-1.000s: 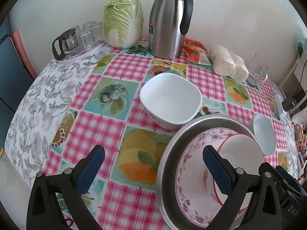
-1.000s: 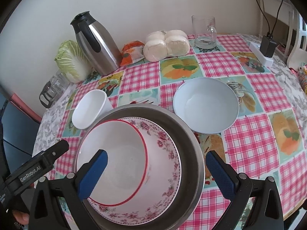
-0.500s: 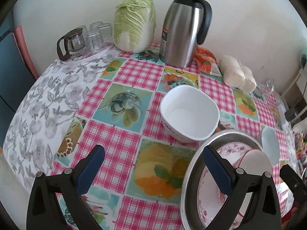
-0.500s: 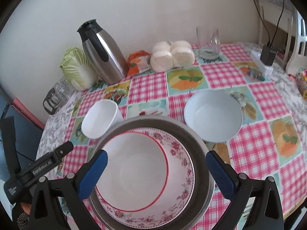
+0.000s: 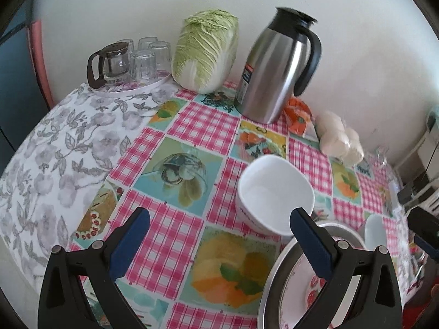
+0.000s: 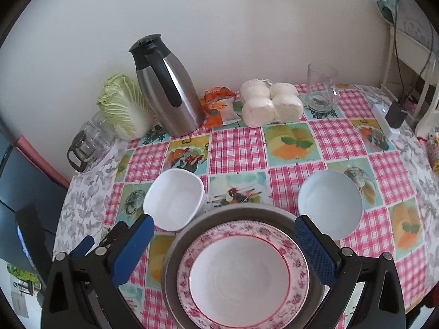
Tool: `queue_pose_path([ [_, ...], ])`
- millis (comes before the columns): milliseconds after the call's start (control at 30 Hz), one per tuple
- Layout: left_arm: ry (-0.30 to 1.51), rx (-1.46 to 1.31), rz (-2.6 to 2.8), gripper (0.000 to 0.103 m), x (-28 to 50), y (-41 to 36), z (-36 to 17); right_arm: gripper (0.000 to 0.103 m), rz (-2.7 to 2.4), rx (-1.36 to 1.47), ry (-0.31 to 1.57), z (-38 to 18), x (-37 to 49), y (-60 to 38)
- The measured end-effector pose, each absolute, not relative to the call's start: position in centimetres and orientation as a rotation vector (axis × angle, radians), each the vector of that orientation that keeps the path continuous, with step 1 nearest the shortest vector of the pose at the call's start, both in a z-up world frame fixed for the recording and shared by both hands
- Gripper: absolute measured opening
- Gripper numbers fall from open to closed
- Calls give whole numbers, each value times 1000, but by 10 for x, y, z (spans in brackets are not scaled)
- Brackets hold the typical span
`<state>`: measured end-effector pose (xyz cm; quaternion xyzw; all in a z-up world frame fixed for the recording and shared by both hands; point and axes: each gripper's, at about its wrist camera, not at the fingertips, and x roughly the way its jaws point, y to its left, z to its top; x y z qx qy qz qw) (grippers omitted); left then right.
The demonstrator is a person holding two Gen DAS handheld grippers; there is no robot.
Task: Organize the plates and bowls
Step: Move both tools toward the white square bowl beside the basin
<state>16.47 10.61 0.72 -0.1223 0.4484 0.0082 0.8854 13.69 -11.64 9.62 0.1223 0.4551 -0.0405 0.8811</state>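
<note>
A metal plate (image 6: 189, 227) holds a pink-flowered plate (image 6: 296, 271) with a red-rimmed white bowl (image 6: 238, 277) stacked inside. A white squarish bowl (image 6: 175, 200) stands to its left and a pale blue bowl (image 6: 329, 204) to its right. My right gripper (image 6: 223, 235) is open and empty above the stack. My left gripper (image 5: 219, 233) is open and empty, over the tablecloth left of the squarish bowl (image 5: 274, 194). The stack's edge (image 5: 285, 260) shows at lower right in the left wrist view.
Along the wall stand a steel thermos jug (image 6: 167, 87), a cabbage (image 6: 123, 107), a tray of glasses with a small glass pot (image 5: 120, 63), an orange packet (image 6: 219, 104), white buns (image 6: 269, 104) and a glass mug (image 6: 321, 87). A charger (image 6: 395, 115) lies at the right.
Both grippers have pulled back and up from the stack. The left one has swung left, away from the plates. The dishes have not moved.
</note>
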Motion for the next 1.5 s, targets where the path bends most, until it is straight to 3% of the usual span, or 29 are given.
queue_pose_path([
  [300, 809, -373, 9, 102, 177, 128, 15, 103, -137, 226, 970, 105, 167, -98],
  [833, 880, -423, -63, 102, 216, 129, -11, 102, -175, 200, 1093, 58, 221, -83],
  [1100, 1002, -407, -60, 102, 234, 123, -42, 89, -187, 176, 1160, 29, 241, -80],
  [1167, 1011, -404, -60, 102, 235, 122, -45, 82, -199, 159, 1172, 25, 245, -79],
  [1333, 1057, -404, -51, 101, 240, 116, -58, 77, -202, 155, 1185, 14, 256, -78],
  [1500, 1101, -396, -48, 86, 246, 109, -67, 68, -206, 141, 1215, 1, 261, -74],
])
